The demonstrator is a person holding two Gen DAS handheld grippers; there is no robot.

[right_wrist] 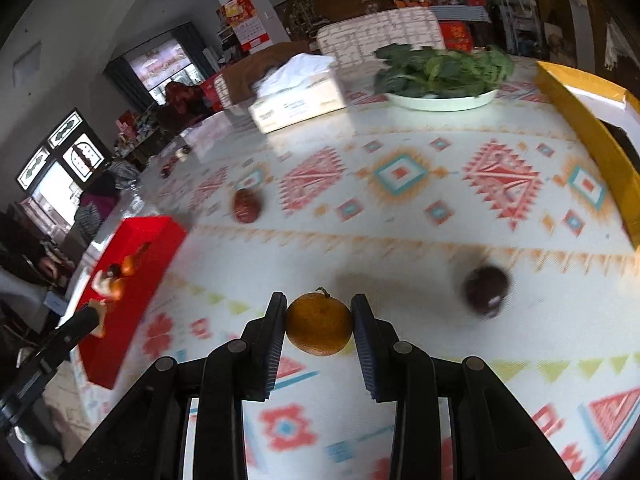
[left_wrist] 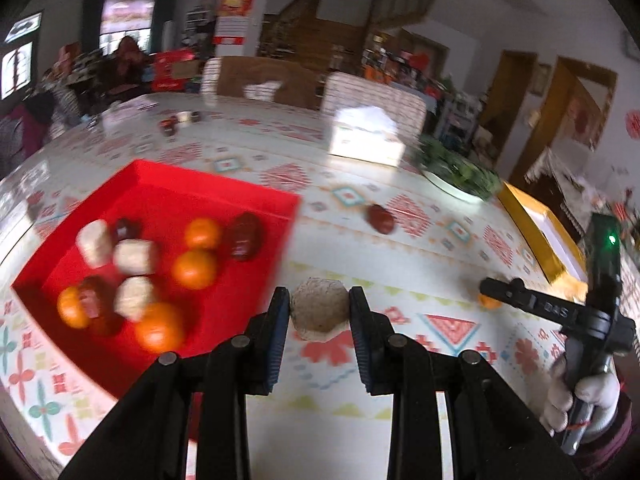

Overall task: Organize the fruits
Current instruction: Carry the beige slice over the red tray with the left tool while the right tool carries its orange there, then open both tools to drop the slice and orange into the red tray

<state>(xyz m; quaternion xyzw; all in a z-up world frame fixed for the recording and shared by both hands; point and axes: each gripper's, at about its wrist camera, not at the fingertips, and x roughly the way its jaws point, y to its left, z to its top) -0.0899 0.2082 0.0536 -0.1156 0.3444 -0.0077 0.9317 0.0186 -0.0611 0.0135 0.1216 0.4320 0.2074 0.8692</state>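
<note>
In the left wrist view my left gripper [left_wrist: 319,308] is shut on a pale beige round fruit [left_wrist: 319,309], held above the patterned tablecloth just right of the red tray [left_wrist: 160,192]. The tray holds several oranges, pale fruits and dark red fruits. A dark red fruit [left_wrist: 380,219] lies loose on the cloth. In the right wrist view my right gripper [right_wrist: 319,320] is shut on an orange [right_wrist: 319,324]. A dark purple fruit [right_wrist: 485,288] lies to its right, and a red fruit [right_wrist: 247,205] lies farther left. The red tray [right_wrist: 136,264] is at the left.
A tissue box [right_wrist: 298,98], a white plate of leafy greens [right_wrist: 442,80] and a yellow-edged box [right_wrist: 592,136] stand at the far side and right of the table. Chairs and cluttered shelves stand behind the table.
</note>
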